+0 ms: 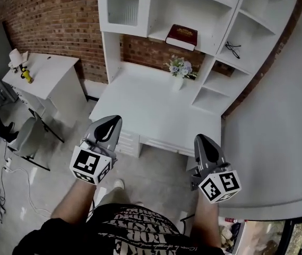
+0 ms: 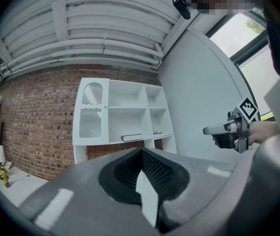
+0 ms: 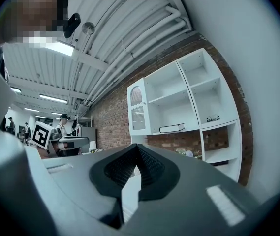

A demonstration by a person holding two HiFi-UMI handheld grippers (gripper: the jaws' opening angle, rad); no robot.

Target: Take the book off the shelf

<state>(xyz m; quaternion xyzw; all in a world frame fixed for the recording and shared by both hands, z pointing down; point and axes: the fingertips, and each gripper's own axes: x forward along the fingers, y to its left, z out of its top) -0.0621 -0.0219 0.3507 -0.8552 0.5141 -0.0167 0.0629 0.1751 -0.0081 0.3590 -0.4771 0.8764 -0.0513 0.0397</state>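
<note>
A dark red book (image 1: 181, 36) lies flat on the middle shelf of the white shelf unit (image 1: 140, 33), against the brick wall. It shows small and side-on as the book (image 2: 131, 137) in the left gripper view and the book (image 3: 171, 128) in the right gripper view. My left gripper (image 1: 109, 124) and right gripper (image 1: 200, 140) hover near the desk's front edge, well short of the shelf. Both are shut with nothing in them. The left gripper (image 2: 141, 151) and right gripper (image 3: 139, 147) point toward the unit.
A vase of flowers (image 1: 178, 69) stands on the desk top (image 1: 140, 108) below the book. Glasses (image 1: 233, 49) lie in a right-hand cubby. A second white table (image 1: 44, 73) and a chair (image 1: 29, 137) stand to the left. A curved white wall (image 1: 278, 121) is on the right.
</note>
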